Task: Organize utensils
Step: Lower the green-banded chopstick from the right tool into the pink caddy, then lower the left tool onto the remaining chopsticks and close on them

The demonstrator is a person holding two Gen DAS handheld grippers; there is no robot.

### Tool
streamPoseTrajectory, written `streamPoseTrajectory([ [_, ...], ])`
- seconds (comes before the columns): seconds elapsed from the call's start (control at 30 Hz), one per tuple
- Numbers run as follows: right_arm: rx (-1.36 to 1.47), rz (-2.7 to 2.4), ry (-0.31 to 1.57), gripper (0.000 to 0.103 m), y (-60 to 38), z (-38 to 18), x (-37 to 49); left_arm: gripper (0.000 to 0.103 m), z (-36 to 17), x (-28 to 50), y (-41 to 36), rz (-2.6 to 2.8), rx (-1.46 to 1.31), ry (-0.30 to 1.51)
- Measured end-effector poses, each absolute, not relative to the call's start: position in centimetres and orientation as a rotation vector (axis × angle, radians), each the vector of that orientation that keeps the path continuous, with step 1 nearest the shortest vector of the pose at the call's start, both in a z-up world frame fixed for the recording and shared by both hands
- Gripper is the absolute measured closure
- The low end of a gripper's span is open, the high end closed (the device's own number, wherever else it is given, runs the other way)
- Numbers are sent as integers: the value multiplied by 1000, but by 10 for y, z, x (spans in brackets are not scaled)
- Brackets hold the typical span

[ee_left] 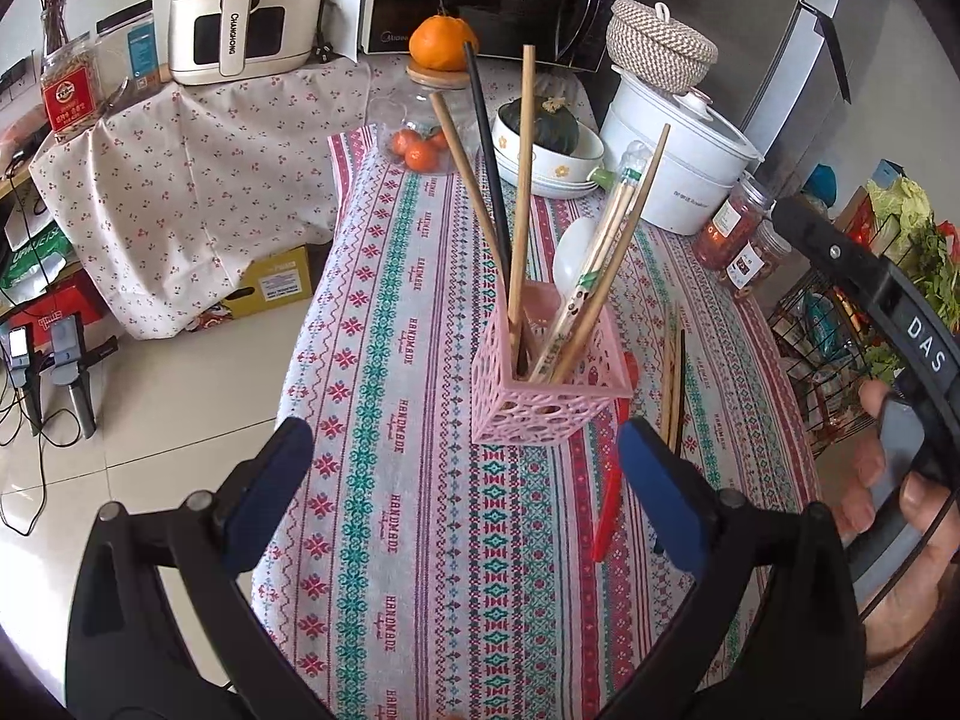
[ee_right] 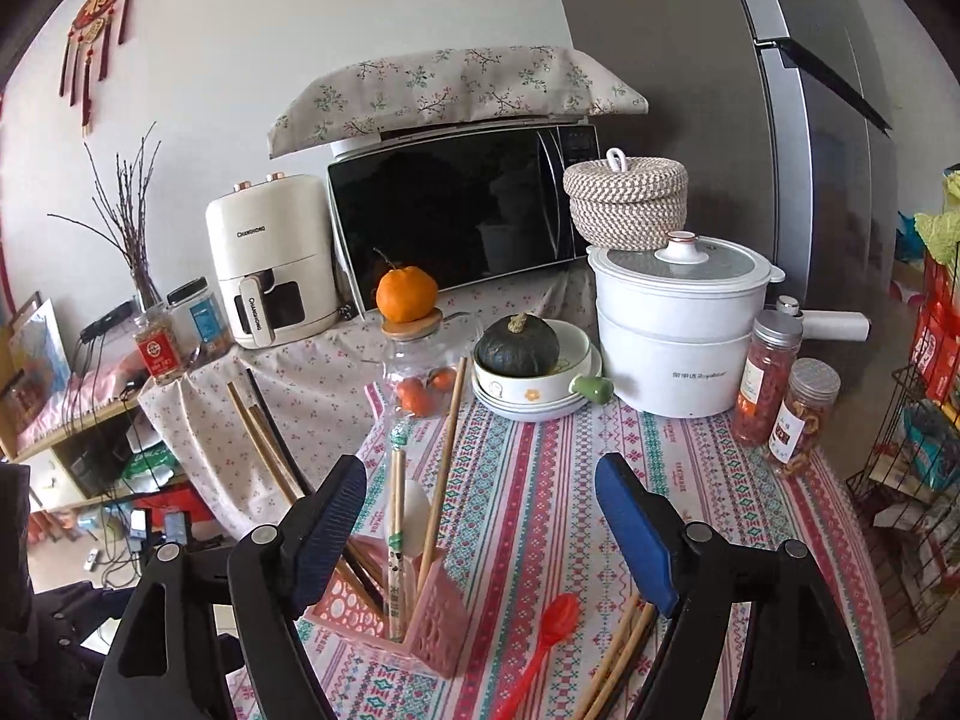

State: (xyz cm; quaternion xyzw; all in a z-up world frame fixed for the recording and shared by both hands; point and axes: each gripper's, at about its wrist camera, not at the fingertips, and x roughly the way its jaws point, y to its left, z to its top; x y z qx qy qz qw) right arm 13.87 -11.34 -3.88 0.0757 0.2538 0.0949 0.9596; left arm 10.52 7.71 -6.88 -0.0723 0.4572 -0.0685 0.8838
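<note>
A pink perforated utensil holder (ee_left: 549,387) (ee_right: 420,618) stands on the patterned tablecloth, with several wooden chopsticks (ee_left: 522,204) (ee_right: 441,480), a black one and a white spoon (ee_left: 573,255) upright in it. More loose chopsticks (ee_left: 673,384) (ee_right: 618,654) and a red plastic spoon (ee_right: 549,630) (ee_left: 609,510) lie on the cloth to its right. My left gripper (ee_left: 462,480) is open just in front of the holder, nothing between its fingers. My right gripper (ee_right: 480,531) hangs open above the holder and the red spoon, holding nothing.
Behind the holder stand a glass jar of tangerines (ee_right: 420,384), stacked bowls with a dark squash (ee_right: 528,372), a white pot (ee_right: 678,336) and two spice jars (ee_right: 774,378). A microwave (ee_right: 456,222) and air fryer (ee_right: 273,258) sit further back. A wire rack (ee_right: 918,480) is at the right.
</note>
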Motion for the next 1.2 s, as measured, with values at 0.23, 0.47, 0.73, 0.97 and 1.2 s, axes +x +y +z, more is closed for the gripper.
streamPoseTrajectory([
  [0.23,229,105,645,9,-165,-60,136,2,-70,100,53,-168,-99,951],
  [0.47,229,56,777,1,-191,-87,140,1,-73,98,28,-198,-45,967],
  [0.73,198,-15,873,0,-223,-99,137,0,-78,88,-7,-222,50,934],
  [0.97,200,-58,942,0,-256,-111,136,0,-85,83,-47,-291,52,976],
  [1.2,212,-111,966,0,-300,-118,131,0,-91,95,-98,-275,201,985],
])
